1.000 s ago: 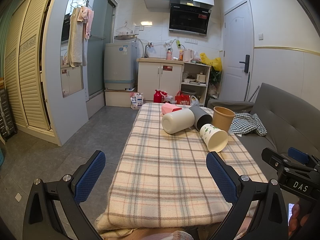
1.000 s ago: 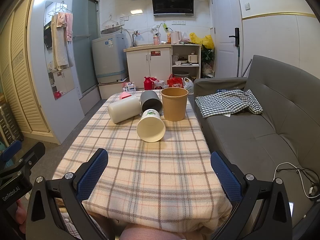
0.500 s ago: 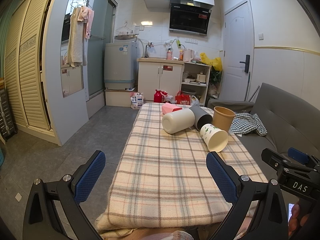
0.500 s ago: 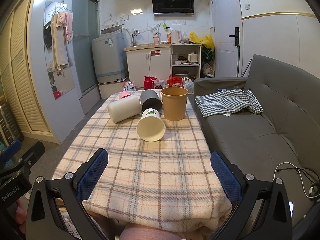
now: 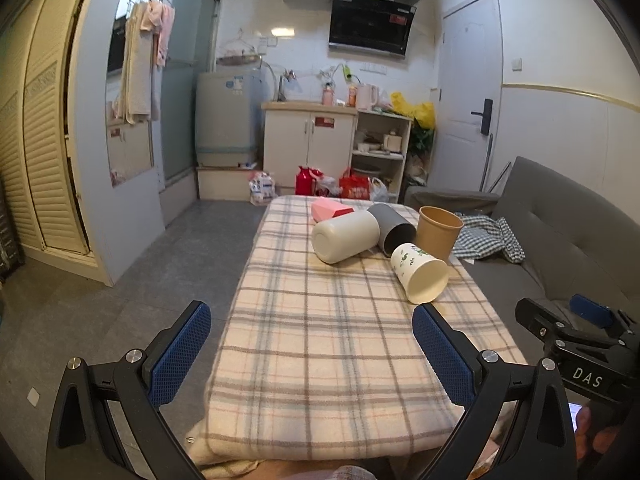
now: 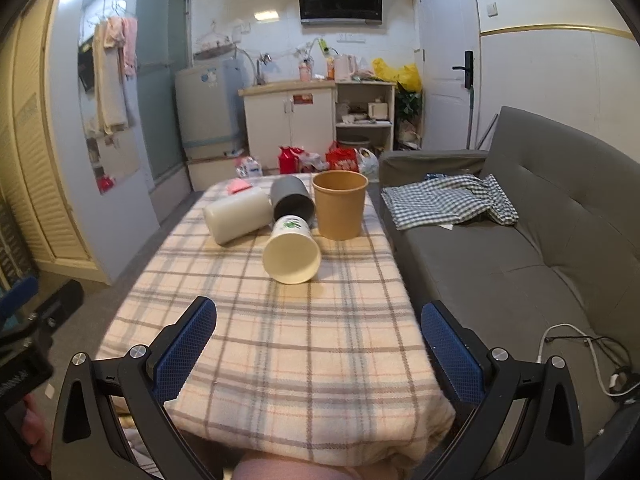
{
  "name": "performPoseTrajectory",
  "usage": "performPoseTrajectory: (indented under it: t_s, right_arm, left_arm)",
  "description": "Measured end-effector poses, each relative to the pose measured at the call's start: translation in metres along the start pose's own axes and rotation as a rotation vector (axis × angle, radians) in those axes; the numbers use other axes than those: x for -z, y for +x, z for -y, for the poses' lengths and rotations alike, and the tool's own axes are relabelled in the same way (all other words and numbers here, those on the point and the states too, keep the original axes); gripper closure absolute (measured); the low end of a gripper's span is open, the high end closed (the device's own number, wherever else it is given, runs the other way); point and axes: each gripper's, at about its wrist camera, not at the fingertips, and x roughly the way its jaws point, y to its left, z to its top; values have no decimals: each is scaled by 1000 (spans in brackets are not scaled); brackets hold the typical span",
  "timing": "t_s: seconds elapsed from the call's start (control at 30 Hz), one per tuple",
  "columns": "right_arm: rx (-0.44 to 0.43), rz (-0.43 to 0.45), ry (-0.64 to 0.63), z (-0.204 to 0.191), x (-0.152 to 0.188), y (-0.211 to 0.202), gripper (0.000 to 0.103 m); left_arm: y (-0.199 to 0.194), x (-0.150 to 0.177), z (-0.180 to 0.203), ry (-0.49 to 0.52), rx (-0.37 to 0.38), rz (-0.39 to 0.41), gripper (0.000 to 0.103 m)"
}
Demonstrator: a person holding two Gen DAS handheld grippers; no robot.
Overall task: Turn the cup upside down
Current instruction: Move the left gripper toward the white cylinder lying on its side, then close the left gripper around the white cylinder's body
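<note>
Both grippers, left [image 5: 312,354] and right [image 6: 319,350], hover with fingers spread wide and released above the near end of the plaid-clothed surface [image 6: 280,344]. The white leaf-printed paper cup [image 6: 292,254] lies sideways mid-surface, touching the brown paper cup [image 6: 340,204].
</note>
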Motion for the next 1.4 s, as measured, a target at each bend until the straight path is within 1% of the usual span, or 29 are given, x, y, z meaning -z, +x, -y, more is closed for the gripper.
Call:
performPoseTrajectory:
  t_s: [0.1, 0.13, 0.33, 0.43, 0.53, 0.57, 0.6, 0.7, 0.83, 0.93, 1.03, 1.2, 1.3, 1.4]
  right_arm:
    - [3, 0, -8, 1, -14, 5, 0]
    - [-1, -4, -12, 1, -19, 7, 0]
    - [-13, -62, -18, 7, -53, 39, 0]
    - [-30, -90, -5, 13, -71, 63, 0]
    - [-36, -111, 1, 18, -82, 88, 0]
    - [-36, -116, 2, 18, -85, 95, 0]
    - [-36, -125, 2, 20, -87, 105, 0]
    - [-35, -148, 5, 23, -90, 130, 0]
    - [-43, -186, 10, 26, -86, 161, 0]
    - [-48, -216, 14, 27, -81, 180, 0]
    - [-63, -233, 24, 27, -78, 192, 0]
    - [-59, -238, 22, 24, -78, 207, 0]
    - [-66, -246, 31, 22, -78, 208, 0]
    - [-69, -254, 32, 20, -76, 205, 0]
  left_arm:
    - [12, -15, 1, 29, 41, -27, 0]
    - [14, -17, 3, 37, 43, -27, 0]
    - [52, -47, 8, 126, 85, -45, 0]
    - [84, -64, 9, 187, 110, -70, 0]
    - [120, -76, 15, 286, 119, -76, 0]
    - [133, -78, 17, 314, 127, -83, 0]
    - [151, -80, 18, 338, 151, -97, 0]
    - [190, -83, 21, 395, 186, -127, 0]
    - [245, -78, 27, 484, 217, -182, 0]
    - [274, -74, 30, 558, 231, -211, 0]
    - [289, -71, 35, 629, 245, -223, 0]
    - [306, -66, 45, 722, 254, -242, 0]
    - [312, -64, 50, 748, 266, -251, 0]
    - [308, -62, 53, 756, 278, -263, 3]
